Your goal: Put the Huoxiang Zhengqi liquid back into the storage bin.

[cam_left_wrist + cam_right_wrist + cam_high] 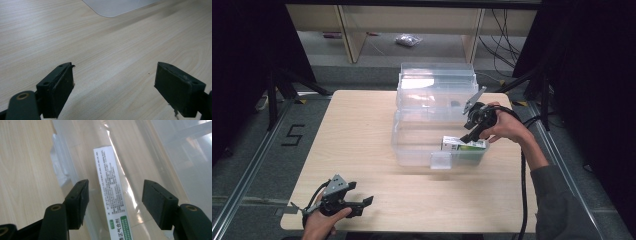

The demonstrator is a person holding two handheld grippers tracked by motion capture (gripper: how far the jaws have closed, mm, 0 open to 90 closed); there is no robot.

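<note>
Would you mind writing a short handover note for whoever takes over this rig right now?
Right claw: open, above the clear bin, jaws on either side of the box without touching it.
Left claw: open, holding nothing, over the table near its front left corner.
Box: lies inside the bin at its front right.
Done: box is in the bin and released.
Left: probably draw the right claw back; the bin has no lid on.

Box (113,195) lies in bin (412,145) under right gripper (115,202), between its jaws; left gripper (113,87) over table (112,50), bin ahead.
</note>
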